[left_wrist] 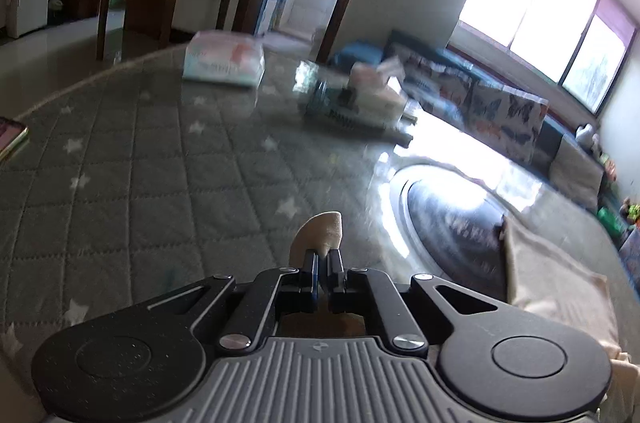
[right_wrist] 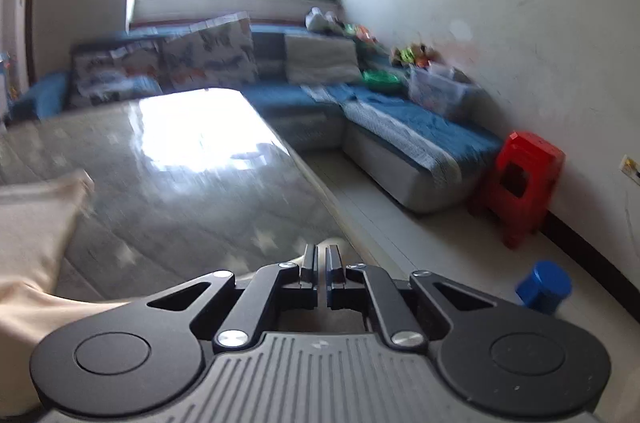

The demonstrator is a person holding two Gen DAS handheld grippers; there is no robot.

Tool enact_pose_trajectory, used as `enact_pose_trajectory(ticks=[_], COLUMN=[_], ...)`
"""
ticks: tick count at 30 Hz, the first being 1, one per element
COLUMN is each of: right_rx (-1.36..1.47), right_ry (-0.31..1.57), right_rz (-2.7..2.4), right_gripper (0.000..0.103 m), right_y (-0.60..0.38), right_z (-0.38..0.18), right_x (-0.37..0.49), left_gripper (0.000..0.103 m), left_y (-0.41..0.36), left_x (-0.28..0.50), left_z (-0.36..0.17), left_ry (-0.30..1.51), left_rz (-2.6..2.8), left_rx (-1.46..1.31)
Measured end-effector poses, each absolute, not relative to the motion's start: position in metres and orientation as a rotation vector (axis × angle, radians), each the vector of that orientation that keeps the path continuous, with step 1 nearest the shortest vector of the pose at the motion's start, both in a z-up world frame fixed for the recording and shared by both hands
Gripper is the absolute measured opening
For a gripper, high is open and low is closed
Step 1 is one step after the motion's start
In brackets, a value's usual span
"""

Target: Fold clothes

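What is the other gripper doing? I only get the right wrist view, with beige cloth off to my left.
Observer: The left gripper is shut on a corner of that beige fabric garment, just as the right gripper is shut on another part of it.
Operator: Is anything else on the table?
Observer: Yes. At the far side of the grey quilted star-patterned table cover lies a white plastic-wrapped pack with pink print.
Operator: Anything closer?
Observer: A phone with a gold edge lies at the cover's left edge.
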State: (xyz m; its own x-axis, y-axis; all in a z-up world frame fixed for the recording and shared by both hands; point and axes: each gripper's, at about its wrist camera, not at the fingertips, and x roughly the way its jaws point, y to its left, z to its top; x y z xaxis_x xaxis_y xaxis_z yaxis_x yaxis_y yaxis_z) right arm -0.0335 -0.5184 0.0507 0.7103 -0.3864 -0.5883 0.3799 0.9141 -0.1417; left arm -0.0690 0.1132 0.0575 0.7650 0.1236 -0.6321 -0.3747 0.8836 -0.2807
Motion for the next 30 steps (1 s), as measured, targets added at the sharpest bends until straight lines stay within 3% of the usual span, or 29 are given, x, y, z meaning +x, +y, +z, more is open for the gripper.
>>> enact_pose_trajectory(ticks=[9,20,26,30], right_rx=[0.001,-0.139,-0.241,-0.287], right_ry=[0.658,0.647,0.715,0.722], right_rz=[-0.264,0.378,0.598,0.674], right_gripper=[0.008,0.011,0.011,0.011], right_y=[-0.501,-0.361,-0.3,-0.285], right_z=[0.061,0.086,0.066,0.057], right_x=[-0.061,-0.069,-0.078,-0.087], left_gripper=[0.009,0.009,0.017,0.035], left_y=[0.097,-0.024,-0.073,-0.088], left_x=[-0.095,-0.086,-0.077,-0.074], left_z=[0.076,0.071,0.059,0.054], left_ry=[0.599,0.626,0.652,0.662], left_rz=[0.189,-0.321,-0.503,-0.552], left_rx=[-0.265,-0.119,-0.025,0.027])
